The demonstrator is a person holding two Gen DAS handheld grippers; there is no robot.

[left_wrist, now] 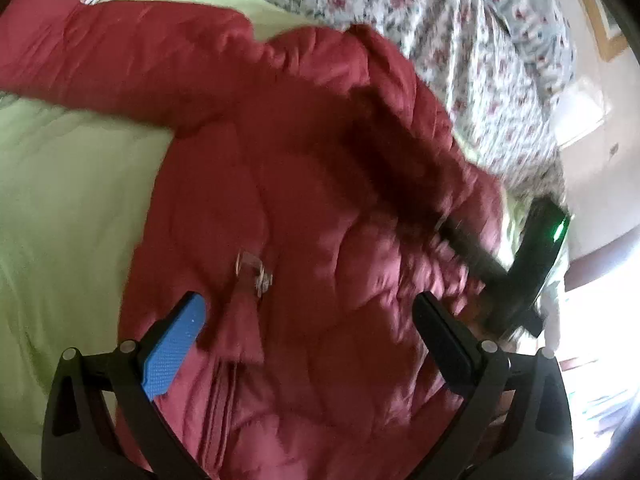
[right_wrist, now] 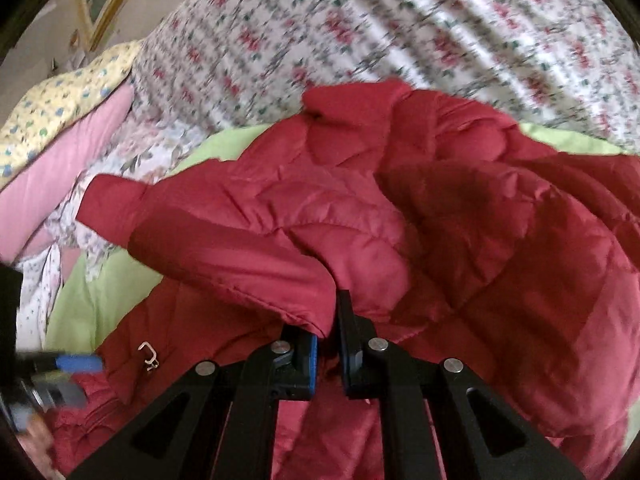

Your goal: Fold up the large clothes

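Observation:
A red quilted jacket (left_wrist: 304,184) lies spread on a green sheet (left_wrist: 60,208), with one sleeve (left_wrist: 120,52) stretched to the upper left. My left gripper (left_wrist: 308,320) hovers open over the jacket's front near a metal clasp (left_wrist: 254,272), with nothing between its fingers. In the right wrist view my right gripper (right_wrist: 330,332) is shut on a fold of the red jacket (right_wrist: 440,220), the fabric bunched over its pads. The other sleeve (right_wrist: 208,232) drapes leftward from that grip, and its cuff (right_wrist: 112,200) rests on the bedding. The left gripper's blue pad (right_wrist: 78,362) shows blurred at the lower left.
A floral quilt (right_wrist: 400,20) covers the bed beyond the jacket. A pink pillow (right_wrist: 60,176) and a yellow patterned one (right_wrist: 52,100) lie at the left. A framed picture (right_wrist: 116,0) hangs on the wall. The right tool's black housing (left_wrist: 538,256) with a green light sits at the jacket's right edge.

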